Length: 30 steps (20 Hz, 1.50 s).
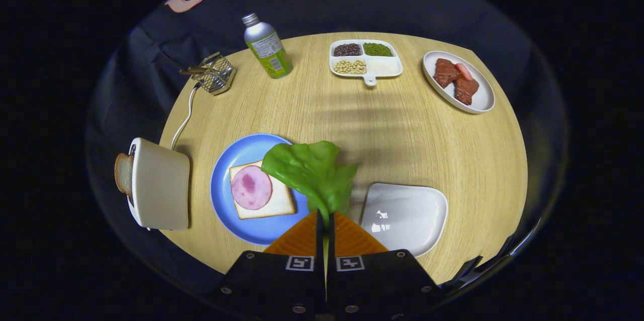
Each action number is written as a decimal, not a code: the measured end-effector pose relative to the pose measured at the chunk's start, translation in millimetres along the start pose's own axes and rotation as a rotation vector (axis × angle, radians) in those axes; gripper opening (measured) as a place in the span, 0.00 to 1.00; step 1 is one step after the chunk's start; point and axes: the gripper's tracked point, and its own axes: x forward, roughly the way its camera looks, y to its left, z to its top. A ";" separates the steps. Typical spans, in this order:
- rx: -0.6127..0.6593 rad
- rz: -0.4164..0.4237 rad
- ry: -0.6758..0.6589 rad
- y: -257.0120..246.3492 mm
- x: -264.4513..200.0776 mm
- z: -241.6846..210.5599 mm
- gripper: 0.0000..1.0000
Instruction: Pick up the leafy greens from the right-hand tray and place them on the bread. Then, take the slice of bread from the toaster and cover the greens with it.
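Lettuce (313, 172) pinched by its stem between the two orange fingers (297, 240) of the gripper (325, 220), held above the table (402, 130).

The jaws are closed together on the base of the leaf, which fans up and ahead of the fingertips, its left edge overlapping the blue plate (236, 152) in view. On that plate, just left of the fingers, lies a slice of bread (282, 203) with a round of ham (251, 187) on top. Right of the fingers sits the white tray (407, 215). Farther left stands the toaster (161, 185) with a slice of toast (122, 172) sticking out of it. Beyond, near the table's far edge, are a bottle (266, 49), a small wire basket (217, 75), a divided dish of beans (365, 58) and a plate of meat (459, 82).
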 end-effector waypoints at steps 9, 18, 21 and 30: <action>-0.053 0.008 0.041 48.5 25.2 9.9 0.02; -0.057 -0.005 0.072 68.1 51.0 12.2 0.08; -0.068 0.011 0.075 77.2 50.8 11.6 0.17; -0.104 0.071 0.021 88.6 32.7 17.2 0.46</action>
